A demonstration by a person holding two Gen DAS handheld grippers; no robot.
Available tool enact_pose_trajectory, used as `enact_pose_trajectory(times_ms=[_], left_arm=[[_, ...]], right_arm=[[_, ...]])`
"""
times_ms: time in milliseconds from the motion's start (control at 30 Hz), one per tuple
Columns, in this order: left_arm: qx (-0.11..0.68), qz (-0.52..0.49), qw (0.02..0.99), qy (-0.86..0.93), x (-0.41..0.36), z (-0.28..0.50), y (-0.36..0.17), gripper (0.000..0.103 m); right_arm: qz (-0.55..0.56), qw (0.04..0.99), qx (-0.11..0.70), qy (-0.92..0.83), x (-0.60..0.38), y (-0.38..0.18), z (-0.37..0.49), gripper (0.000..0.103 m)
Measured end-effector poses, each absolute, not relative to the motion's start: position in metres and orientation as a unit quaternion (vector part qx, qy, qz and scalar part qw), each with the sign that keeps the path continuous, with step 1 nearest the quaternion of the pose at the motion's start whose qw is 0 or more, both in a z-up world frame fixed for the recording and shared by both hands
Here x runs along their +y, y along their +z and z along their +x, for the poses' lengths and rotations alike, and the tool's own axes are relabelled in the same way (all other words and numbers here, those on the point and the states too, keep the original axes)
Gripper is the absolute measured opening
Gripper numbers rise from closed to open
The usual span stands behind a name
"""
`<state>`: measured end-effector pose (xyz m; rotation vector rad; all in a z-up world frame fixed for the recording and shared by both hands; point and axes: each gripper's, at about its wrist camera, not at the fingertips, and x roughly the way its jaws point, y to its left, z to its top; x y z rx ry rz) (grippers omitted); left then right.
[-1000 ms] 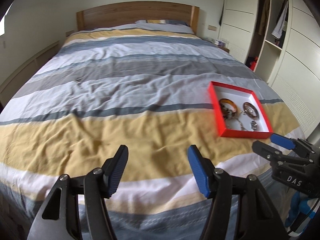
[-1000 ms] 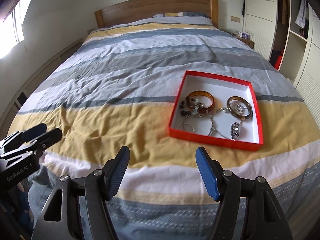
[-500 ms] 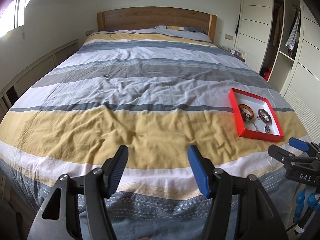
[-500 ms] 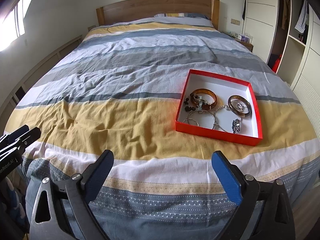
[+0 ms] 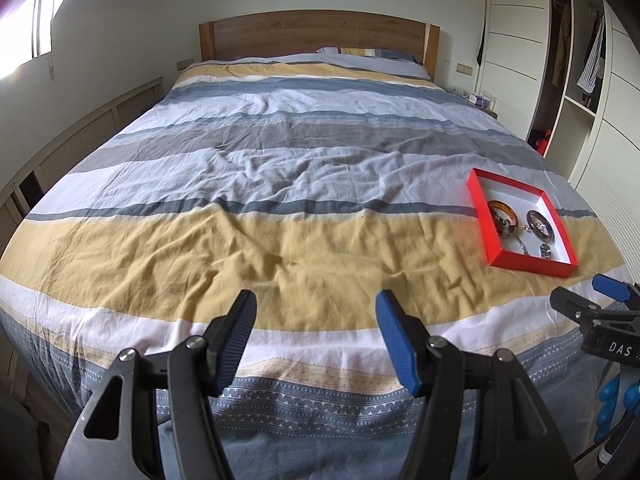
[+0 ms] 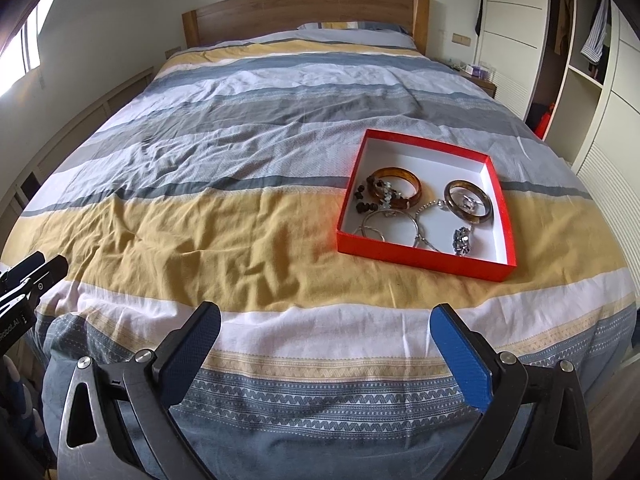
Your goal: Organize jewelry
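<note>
A red box (image 6: 424,256) with a white inside lies on the yellow stripe of the bed, right of centre. In it are an amber bangle (image 6: 396,190), a darker bangle (image 6: 468,202), silver hoops (image 6: 378,226), dark beads (image 6: 360,198) and a sparkly brooch (image 6: 462,240). My right gripper (image 6: 325,320) hovers over the bed's foot, short of the box, its jaws opening wide with nothing between them. My left gripper (image 5: 316,304) stands open and empty farther left, with the box (image 5: 532,266) off to its right.
The striped duvet (image 5: 280,184) covers a bed with a wooden headboard (image 5: 320,36). A white wardrobe (image 5: 516,40) with open shelves stands at the right, and a low slatted panel (image 5: 80,132) runs along the left wall. Each view catches the other gripper at its edge.
The right gripper's jaws have spread much wider. The left gripper has drawn back from the bed, so the box looks smaller and lies farther right in its view.
</note>
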<state>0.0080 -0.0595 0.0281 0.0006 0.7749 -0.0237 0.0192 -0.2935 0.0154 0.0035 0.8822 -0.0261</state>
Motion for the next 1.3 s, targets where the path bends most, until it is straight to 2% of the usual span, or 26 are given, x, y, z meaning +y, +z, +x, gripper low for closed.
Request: enact_pose_trajectory(times_ms=[1300], left_arm=[[0.396,0.014,0.918,-0.021,-0.076,0.008,0.018,0.06]], right_arm=[[0.021,0.9,0.434,-0.028,-0.315,0.003,0.016,0.103]])
